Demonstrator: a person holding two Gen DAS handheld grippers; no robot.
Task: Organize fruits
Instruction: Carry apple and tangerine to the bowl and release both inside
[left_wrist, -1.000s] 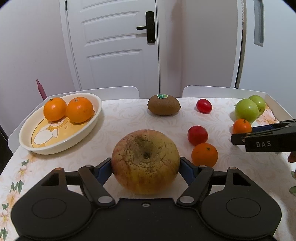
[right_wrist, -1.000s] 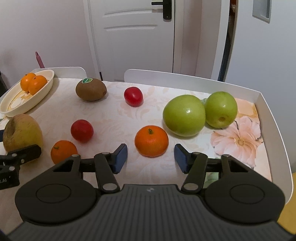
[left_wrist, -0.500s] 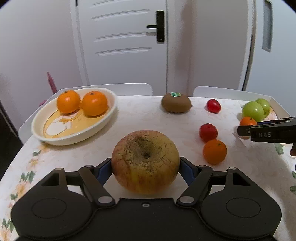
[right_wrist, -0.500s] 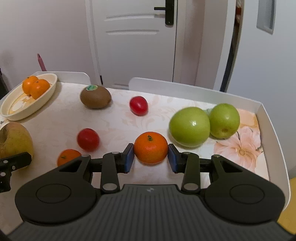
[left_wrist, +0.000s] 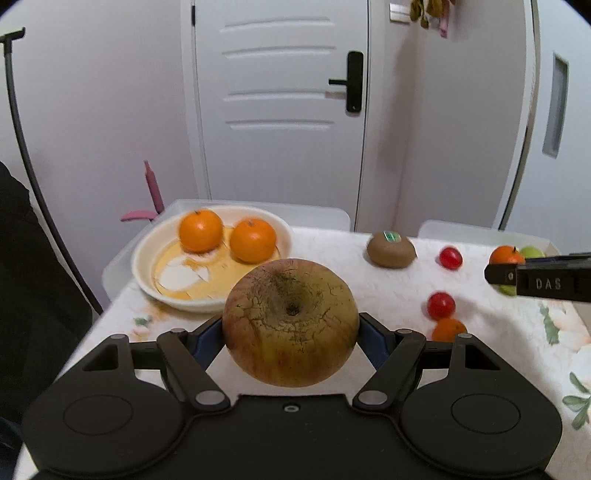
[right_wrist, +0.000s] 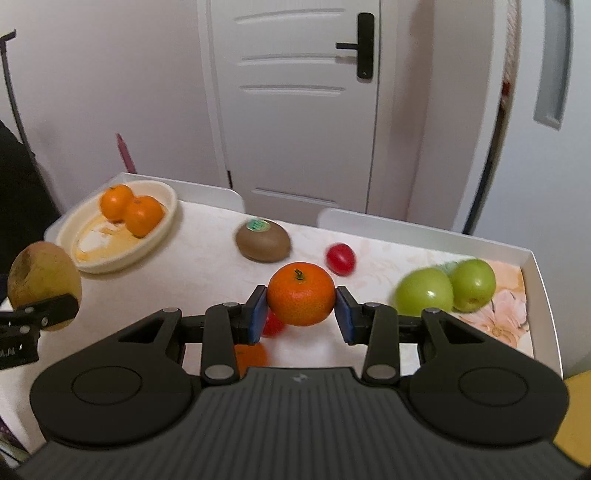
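Through my left wrist camera, my left gripper pinches a big round apple between its blue pads, raised off the surface. The apple's skin is yellowish brown, rough and netted with fine cracks, and its dimpled end faces the camera. Beyond it sits an oval cream dish, smooth and glazed, with an orange-yellow picture on its floor and two glossy oranges side by side at the far end. On the pale flowered cloth to the right lie a fuzzy brown kiwi with a green sticker, two small shiny red tomatoes, one near the kiwi and one closer to me, and a small orange just beside the nearer tomato. My right gripper reaches in from the right edge as a black bar, with an orange fruit showing just behind its tip.

Through my right wrist camera, my right gripper has its jaws clamped on a small tangerine, pebbled and bright, with its green stem nub on top, held up off the surface. Under it a red tomato and another small orange peek out. To the right, two smooth green apples touch each other near the raised white rim. The cracked apple hangs at the left edge in my other jaws.
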